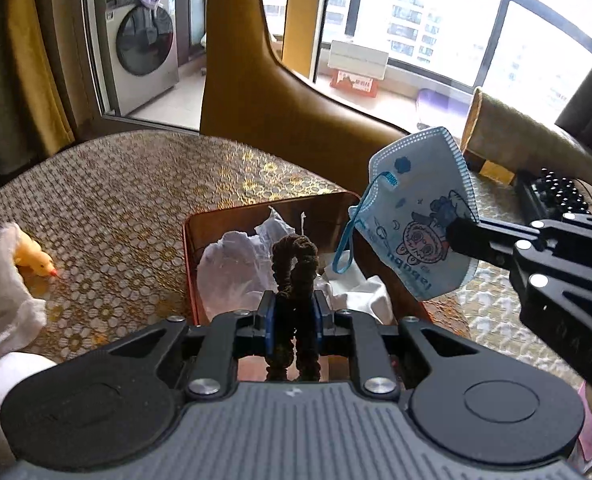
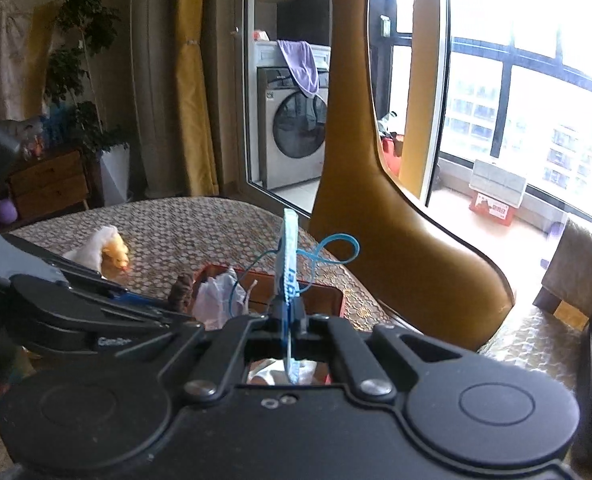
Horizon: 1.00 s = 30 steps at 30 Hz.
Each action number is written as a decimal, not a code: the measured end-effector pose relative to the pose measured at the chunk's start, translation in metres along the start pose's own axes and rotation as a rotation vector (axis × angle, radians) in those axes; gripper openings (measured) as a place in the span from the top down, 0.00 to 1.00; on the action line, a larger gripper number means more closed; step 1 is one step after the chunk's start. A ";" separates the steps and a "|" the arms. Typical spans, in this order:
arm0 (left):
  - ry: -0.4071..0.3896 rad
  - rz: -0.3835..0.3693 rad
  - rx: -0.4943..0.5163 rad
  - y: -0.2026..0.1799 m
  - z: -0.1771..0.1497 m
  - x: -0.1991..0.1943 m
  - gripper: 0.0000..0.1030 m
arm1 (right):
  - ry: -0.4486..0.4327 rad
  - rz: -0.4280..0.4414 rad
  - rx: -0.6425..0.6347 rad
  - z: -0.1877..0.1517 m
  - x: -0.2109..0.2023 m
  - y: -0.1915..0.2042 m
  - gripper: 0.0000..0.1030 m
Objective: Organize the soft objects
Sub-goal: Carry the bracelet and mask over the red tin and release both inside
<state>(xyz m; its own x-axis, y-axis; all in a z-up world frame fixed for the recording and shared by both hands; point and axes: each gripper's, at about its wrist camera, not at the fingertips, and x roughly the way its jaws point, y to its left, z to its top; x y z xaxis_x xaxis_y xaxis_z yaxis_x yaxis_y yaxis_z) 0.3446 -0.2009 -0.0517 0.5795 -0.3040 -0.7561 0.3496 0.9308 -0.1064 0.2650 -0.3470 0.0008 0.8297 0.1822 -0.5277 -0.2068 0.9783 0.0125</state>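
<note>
Pinching a dark brown fabric scrunchie (image 1: 294, 264), the left gripper (image 1: 294, 312) hovers over the red-rimmed open box (image 1: 189, 264); crumpled white tissues (image 1: 232, 268) lie inside. Beside it, the right gripper (image 1: 461, 236) is clamped on a pale blue cartoon-printed face mask (image 1: 415, 208) above the box's right edge.

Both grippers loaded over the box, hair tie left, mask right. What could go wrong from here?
1. The face mask is pinched only at one corner by the right gripper, and its ear loop dangles; it may snag on the box rim or the left gripper.
2. Both grippers converge on one box, so they might collide.
3. The brown hair tie could cling to a pad on release; crumpled white tissue already takes up much of the box.
</note>
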 end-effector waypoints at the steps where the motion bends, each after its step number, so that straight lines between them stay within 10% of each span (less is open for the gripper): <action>1: 0.009 -0.002 -0.009 0.001 0.001 0.006 0.83 | 0.005 -0.008 -0.003 -0.001 0.006 0.000 1.00; 30: 0.075 0.020 -0.084 0.021 -0.009 0.066 0.79 | 0.183 0.056 0.080 -0.032 0.083 -0.003 0.88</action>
<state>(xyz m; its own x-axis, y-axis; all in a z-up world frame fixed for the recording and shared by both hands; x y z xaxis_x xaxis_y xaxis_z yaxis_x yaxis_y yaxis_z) 0.3834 -0.1994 -0.1101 0.5283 -0.2725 -0.8042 0.2742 0.9511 -0.1422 0.3179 -0.3380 -0.0700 0.7083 0.2222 -0.6701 -0.2020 0.9733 0.1092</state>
